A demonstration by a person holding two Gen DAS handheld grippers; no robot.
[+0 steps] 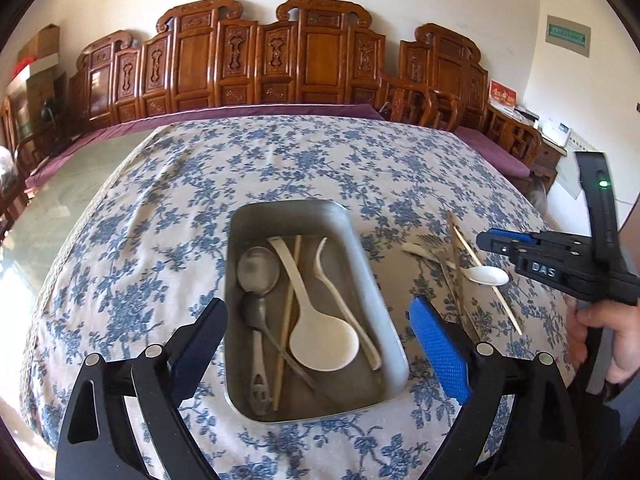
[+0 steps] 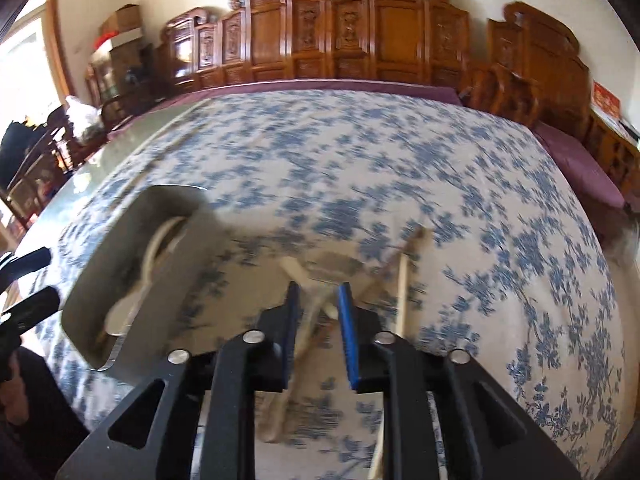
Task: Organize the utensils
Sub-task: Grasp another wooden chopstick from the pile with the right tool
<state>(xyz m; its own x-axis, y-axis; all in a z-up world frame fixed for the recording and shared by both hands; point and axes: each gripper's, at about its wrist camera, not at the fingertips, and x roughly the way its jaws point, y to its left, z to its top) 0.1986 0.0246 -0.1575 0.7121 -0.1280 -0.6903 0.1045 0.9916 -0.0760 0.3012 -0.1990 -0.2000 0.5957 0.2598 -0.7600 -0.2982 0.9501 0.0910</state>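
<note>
Sitting in metal tray (image 1: 362,248) on floral cloth (image 1: 280,160): 2 steel spoons, white ladle (image 1: 320,336), chopstick. Loose pile w/ white spoon (image 1: 488,275) just beside. Left gripper (image 1: 320,344) spread wide, empty; right gripper (image 2: 319,334) jaws slightly apart around blurred utensils, grip unclear.

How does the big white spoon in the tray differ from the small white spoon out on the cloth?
The big white spoon lies inside the metal tray; the small white spoon lies on the floral tablecloth among loose chopsticks. The big one has a broad round bowl, the small one a narrower oval bowl. The big one's bowl points toward the camera. Both are white.
</note>
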